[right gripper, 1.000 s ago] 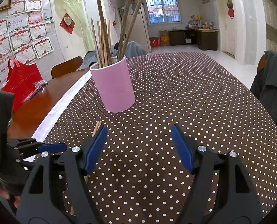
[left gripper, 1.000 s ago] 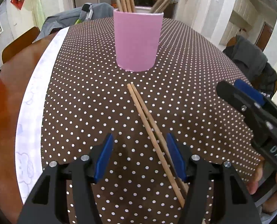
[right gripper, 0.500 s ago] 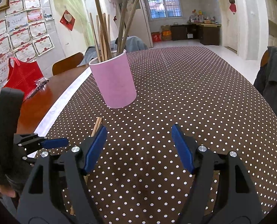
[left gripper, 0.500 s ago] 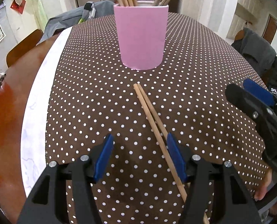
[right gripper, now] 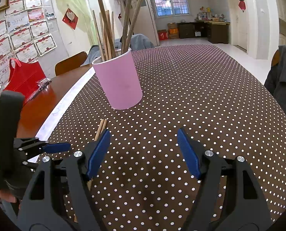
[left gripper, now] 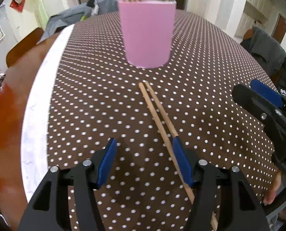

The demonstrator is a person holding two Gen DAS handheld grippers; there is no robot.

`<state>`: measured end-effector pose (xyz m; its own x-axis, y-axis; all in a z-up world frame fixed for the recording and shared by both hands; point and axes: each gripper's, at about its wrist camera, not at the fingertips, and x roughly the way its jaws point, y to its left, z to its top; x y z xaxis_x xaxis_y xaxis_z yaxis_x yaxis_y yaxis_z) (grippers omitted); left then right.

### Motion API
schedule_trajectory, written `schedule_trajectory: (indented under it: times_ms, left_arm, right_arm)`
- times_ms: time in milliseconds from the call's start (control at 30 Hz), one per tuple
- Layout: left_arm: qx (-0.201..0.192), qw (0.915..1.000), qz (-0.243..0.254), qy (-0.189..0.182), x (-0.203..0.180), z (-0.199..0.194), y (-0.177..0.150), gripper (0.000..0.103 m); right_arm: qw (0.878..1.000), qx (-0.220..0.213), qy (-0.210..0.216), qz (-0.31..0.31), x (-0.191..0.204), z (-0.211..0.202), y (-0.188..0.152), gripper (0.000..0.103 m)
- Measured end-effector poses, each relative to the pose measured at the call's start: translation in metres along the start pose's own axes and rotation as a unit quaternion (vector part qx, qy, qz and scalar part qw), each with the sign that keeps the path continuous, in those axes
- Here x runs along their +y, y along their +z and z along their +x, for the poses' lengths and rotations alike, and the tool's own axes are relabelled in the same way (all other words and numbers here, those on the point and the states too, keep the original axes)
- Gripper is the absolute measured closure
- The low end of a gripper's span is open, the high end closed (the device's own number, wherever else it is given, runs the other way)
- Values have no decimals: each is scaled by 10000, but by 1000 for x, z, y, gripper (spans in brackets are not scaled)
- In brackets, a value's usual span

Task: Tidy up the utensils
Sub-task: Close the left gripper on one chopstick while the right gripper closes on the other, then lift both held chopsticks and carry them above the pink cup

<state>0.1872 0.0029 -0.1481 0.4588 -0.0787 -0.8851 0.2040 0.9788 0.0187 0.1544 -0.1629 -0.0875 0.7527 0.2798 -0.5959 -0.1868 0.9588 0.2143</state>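
Note:
A pink cup [left gripper: 147,32] [right gripper: 120,81] stands on the dotted brown tablecloth with several wooden chopsticks upright in it. Two loose wooden chopsticks [left gripper: 158,113] [right gripper: 100,127] lie side by side on the cloth in front of the cup. My left gripper [left gripper: 144,148] hangs open just above their near half; the sticks run under its right finger, nothing is gripped. My right gripper [right gripper: 144,140] is open to the right of the sticks, over bare cloth. It shows at the right edge of the left wrist view [left gripper: 266,107].
A white strip [left gripper: 39,104] edges the cloth, with bare wooden table [right gripper: 35,105] beyond it. A red bag [right gripper: 25,77] sits on that wood. Chairs draped with grey jackets [right gripper: 283,82] stand at the right and the far side.
The left gripper has tilted and shifted slightly, so the cup and loose chopsticks sit a little lower and further right in its view. The right gripper has hardly moved.

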Motion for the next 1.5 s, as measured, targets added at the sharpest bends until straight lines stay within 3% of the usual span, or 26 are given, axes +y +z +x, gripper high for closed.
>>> schedule_trajectory:
  times_ms: [133,200,333,500,833,933,1000,1067,1133,1300,1400,1500]
  left_arm:
    - [-77,10000,9,39,-3,3,3,43]
    - [-176,9998,69,-23,1,2,2,52]
    - [-189,9998,66,-80,13,0,4,91]
    - [-258,9987,-119,-431,32,0,1,96]
    - [-314,9977,-288,-518,48,-3,-7,97]
    - [-281,9985,-145,-446,45,-2,-5,97]
    - [-217,9989,-56,-420,44,-1,-2,97]
    - [-132,9991,-24,-414,44,1,3,97]
    - [-92,9992,39,-387,44,3,6,97]
    - [26,9989,127,-440,45,6,14,97]
    - [137,9984,156,-522,45,8,19,97]
    - [184,9981,100,-580,47,10,23,97]
  right_arm:
    - [10000,49,20,2,0,1,1,32]
    - [9999,117,59,10,0,2,1,32]
    - [9994,311,96,-77,5,7,3,32]
    - [9962,787,87,-353,21,20,0,32]
    - [9789,1761,32,-1036,70,57,-7,32]
    - [9666,2030,-174,-1553,81,67,-8,46]
    - [9573,2309,-57,-1736,85,72,-2,61]
    - [9483,2581,-30,-1848,88,78,4,69]
    - [9395,2821,-11,-1941,90,85,10,72]
    - [9215,3353,-10,-1958,89,100,24,89]
    - [9171,3514,6,-1882,86,107,33,96]
    - [9188,3534,92,-1758,78,114,42,97]
